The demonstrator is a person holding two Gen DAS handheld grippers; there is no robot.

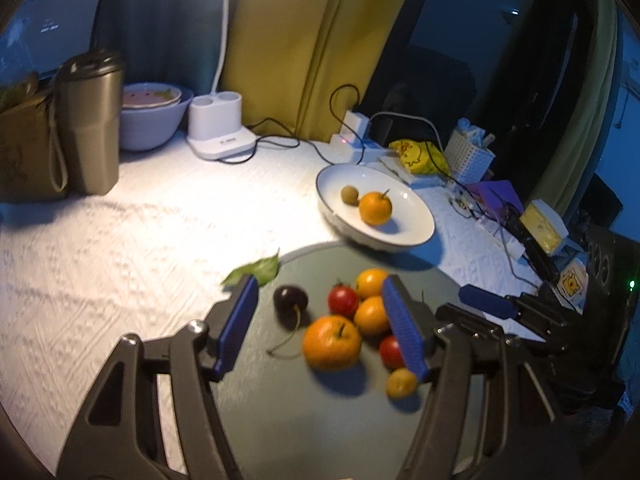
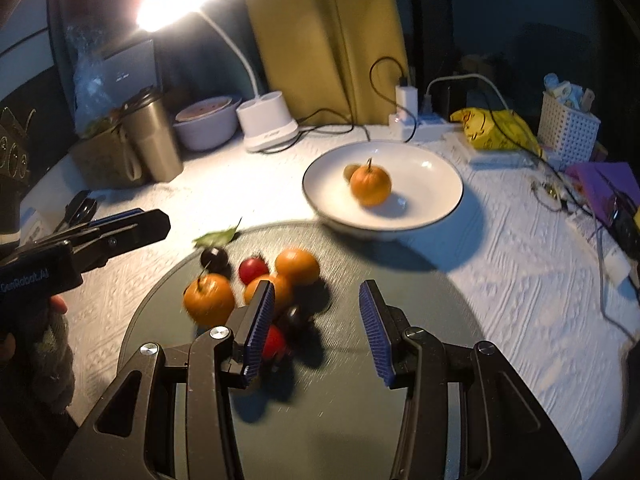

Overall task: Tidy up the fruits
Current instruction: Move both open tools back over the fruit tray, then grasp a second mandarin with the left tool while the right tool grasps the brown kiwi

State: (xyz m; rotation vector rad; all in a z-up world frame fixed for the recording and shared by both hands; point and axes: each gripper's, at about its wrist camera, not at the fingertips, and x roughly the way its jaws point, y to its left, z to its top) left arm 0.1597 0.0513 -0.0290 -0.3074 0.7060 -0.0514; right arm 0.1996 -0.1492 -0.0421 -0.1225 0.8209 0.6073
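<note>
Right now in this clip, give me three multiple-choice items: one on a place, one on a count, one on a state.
1. Where does the dark cherry lie?
A. in the white bowl
B. on the grey round tray
C. in the white basket

2. How many fruits are in the white bowl?
A. two
B. four
C. none

3. How does the left gripper stand?
A. shut on an orange
B. shut on the leaf
C. open, holding nothing

Answers:
1 B: the dark cherry rests on the grey round tray beside the red tomato.
2 A: the white bowl holds one orange and one small brown fruit.
3 C: the left gripper has its jaws wide apart above the pile, clamping nothing.
</note>
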